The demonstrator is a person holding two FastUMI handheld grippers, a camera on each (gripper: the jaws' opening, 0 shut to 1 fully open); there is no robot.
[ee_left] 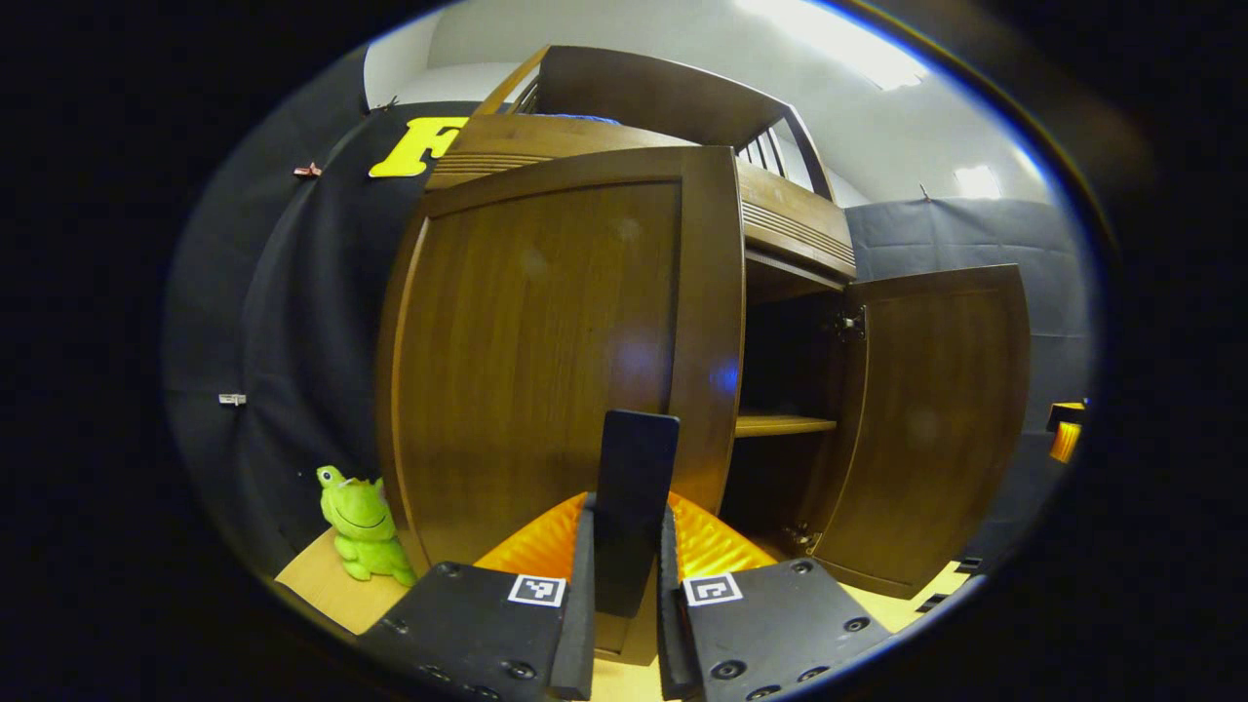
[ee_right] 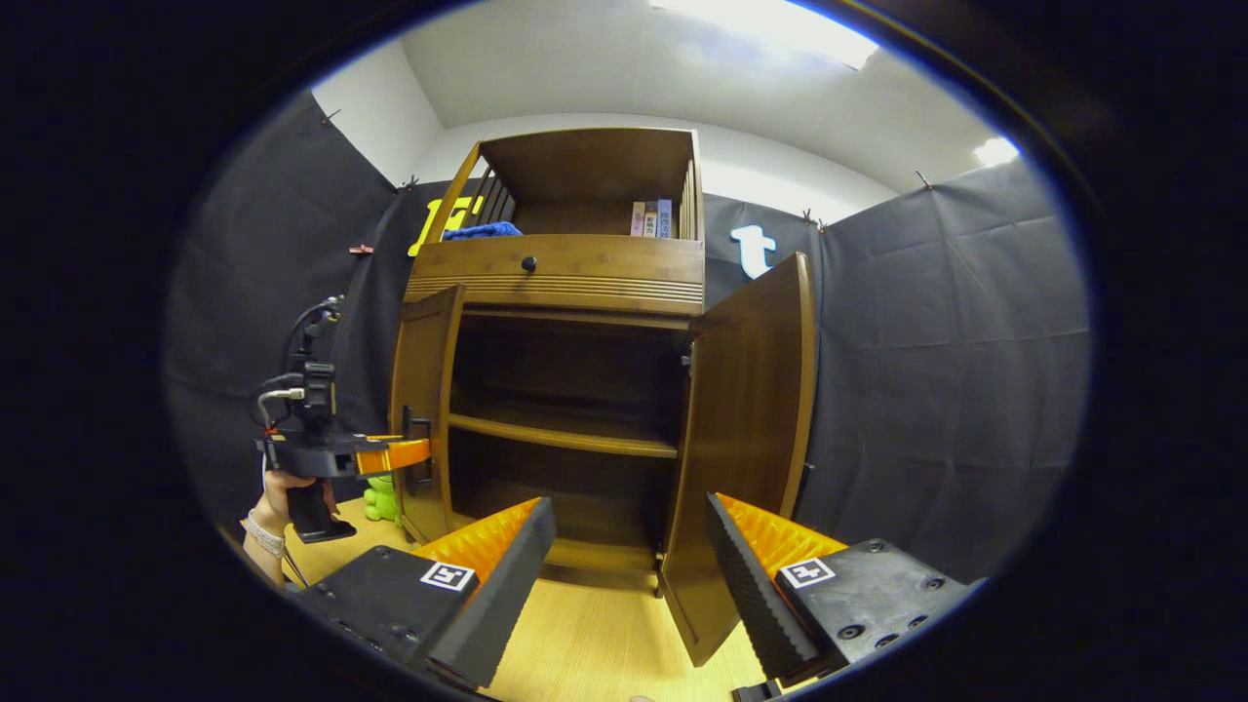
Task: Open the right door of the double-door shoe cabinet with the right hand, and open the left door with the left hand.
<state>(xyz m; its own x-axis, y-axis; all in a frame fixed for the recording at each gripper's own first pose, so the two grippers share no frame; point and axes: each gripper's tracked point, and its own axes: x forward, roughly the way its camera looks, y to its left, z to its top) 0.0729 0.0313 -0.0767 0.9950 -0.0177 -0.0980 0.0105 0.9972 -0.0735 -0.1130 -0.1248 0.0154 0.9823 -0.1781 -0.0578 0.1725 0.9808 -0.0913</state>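
The wooden shoe cabinet (ee_right: 556,268) stands with both doors swung outward. In the left gripper view the left door (ee_left: 546,361) faces me close up, and my left gripper (ee_left: 624,585) is shut on its dark upright handle (ee_left: 636,487). The right door (ee_left: 931,419) hangs wide open beyond it. In the right gripper view my right gripper (ee_right: 624,575) is open with nothing between its fingers, a little short of the right door (ee_right: 751,439). That view also shows the left gripper (ee_right: 390,456), held by a hand, at the left door's (ee_right: 426,409) handle (ee_right: 419,450).
Inside the cabinet a shelf (ee_right: 561,436) is bare. Books (ee_right: 651,218) and a blue cloth (ee_right: 483,230) sit in the upper compartment above a drawer knob (ee_right: 528,263). A green plush frog (ee_left: 363,526) sits on the wooden floor (ee_right: 595,634) left of the cabinet.
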